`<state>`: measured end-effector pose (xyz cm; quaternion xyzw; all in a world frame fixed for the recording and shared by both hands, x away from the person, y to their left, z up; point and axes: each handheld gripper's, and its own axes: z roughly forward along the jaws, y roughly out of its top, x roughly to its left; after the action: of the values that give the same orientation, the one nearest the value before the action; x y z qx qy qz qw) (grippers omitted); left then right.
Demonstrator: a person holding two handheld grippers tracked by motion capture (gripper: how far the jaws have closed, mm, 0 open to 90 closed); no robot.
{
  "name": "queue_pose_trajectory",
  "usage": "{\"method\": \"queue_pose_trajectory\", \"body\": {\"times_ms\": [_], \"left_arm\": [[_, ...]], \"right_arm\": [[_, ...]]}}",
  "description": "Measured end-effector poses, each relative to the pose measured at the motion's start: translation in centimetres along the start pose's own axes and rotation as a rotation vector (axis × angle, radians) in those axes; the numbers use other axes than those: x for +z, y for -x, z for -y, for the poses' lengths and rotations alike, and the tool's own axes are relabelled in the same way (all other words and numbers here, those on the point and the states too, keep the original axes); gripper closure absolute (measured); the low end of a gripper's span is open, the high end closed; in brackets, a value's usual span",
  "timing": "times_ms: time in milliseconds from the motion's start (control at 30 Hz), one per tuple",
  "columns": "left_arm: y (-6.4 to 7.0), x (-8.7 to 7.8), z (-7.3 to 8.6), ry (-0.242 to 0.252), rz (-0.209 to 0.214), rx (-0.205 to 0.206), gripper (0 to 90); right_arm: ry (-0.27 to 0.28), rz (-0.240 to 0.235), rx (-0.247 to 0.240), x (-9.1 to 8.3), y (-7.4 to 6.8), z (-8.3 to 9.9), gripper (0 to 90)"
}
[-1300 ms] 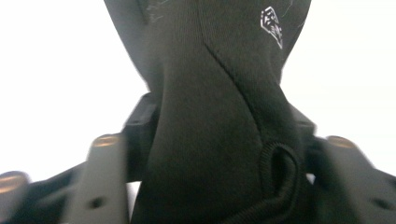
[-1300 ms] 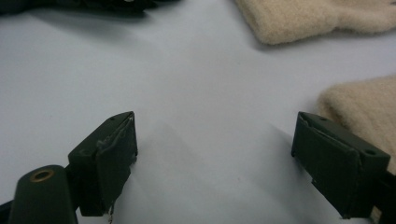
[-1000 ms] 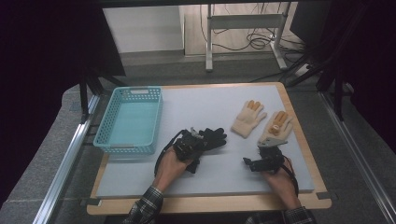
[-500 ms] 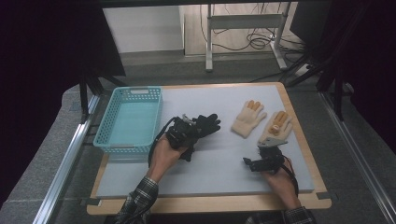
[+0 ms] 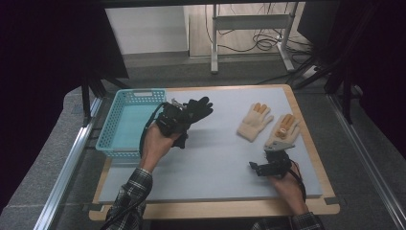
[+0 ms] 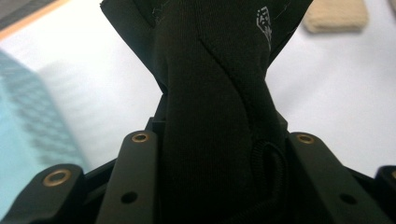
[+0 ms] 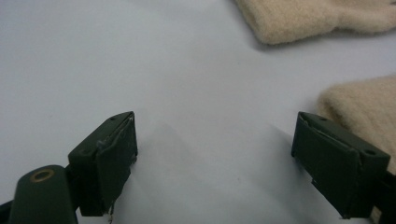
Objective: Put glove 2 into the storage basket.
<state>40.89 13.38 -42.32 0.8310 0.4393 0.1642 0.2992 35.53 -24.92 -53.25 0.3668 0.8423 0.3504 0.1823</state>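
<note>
- A light blue mesh basket (image 5: pixel 125 125) stood at the left edge of the bench (image 5: pixel 210 163), near its far left corner.
- Just right of the basket's right rim, the left claw (image 5: pixel 178 119) was raised above the bench, pinching a black glove (image 5: pixel 194 110) between its jaws.
- The black glove was dark knitted fabric; its fingers fanned out toward the far side of the bench, and part of it hung below the claw.
- In the left gripper view the glove (image 6: pixel 215 93) bunched tightly between the two jaws, with a small pale printed mark near its upper part.
- The left hand (image 5: pixel 155 143) gripped the tool from below, the plaid-sleeved forearm slanting up from the near edge.
- Two cream gloves with orange fingertips (image 5: pixel 255 120) (image 5: pixel 283 130) lay flat near the far right corner, side by side, fingers pointing away.
- The right claw (image 5: pixel 269 165) sat low over the bench near the right edge, just short of the right-hand cream glove's cuff.
- In the right gripper view its jaws were spread wide and held nothing, the cream cuff (image 7: pixel 359 107) beside the right jaw.
- The right hand (image 5: pixel 287 184) rested near the near right corner.
</note>
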Motion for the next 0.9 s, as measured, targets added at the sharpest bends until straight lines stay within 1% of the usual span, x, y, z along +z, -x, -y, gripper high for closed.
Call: {"method": "queue_pose_trajectory", "body": {"times_ms": [133,267,400,533,667,733,800,900], "left_arm": [[-1.7,-0.9,0.0,0.005,-0.041,-0.020,61.4],[-3.4,-1.7,0.3,0.008,-0.078,-0.053,61.2],[-5.3,-2.6,1.0,0.009,-0.116,-0.092,61.1],[-7.6,-3.6,2.1,0.007,-0.160,-0.144,60.8],[-10.0,-4.3,3.4,-0.001,-0.193,-0.211,60.5],[-11.1,-4.3,4.1,-0.009,-0.212,-0.241,60.4],[-12.1,-4.2,4.8,-0.018,-0.222,-0.274,60.3],[-13.4,-3.6,5.7,-0.042,-0.237,-0.307,60.0]], "right_arm": [[0.000,0.000,0.001,0.0,0.0,0.0,14.0],[0.000,0.000,0.001,0.0,0.0,0.0,14.0],[0.000,0.000,0.000,0.0,0.0,0.0,14.0],[0.000,0.000,0.000,0.0,0.0,0.0,14.0],[0.000,0.000,0.000,0.0,0.0,0.0,14.1],[0.000,0.001,-0.001,0.0,0.0,0.0,14.0],[0.000,0.000,0.000,0.0,0.0,0.0,14.0],[0.000,0.000,0.000,0.0,0.0,0.0,14.1]]}}
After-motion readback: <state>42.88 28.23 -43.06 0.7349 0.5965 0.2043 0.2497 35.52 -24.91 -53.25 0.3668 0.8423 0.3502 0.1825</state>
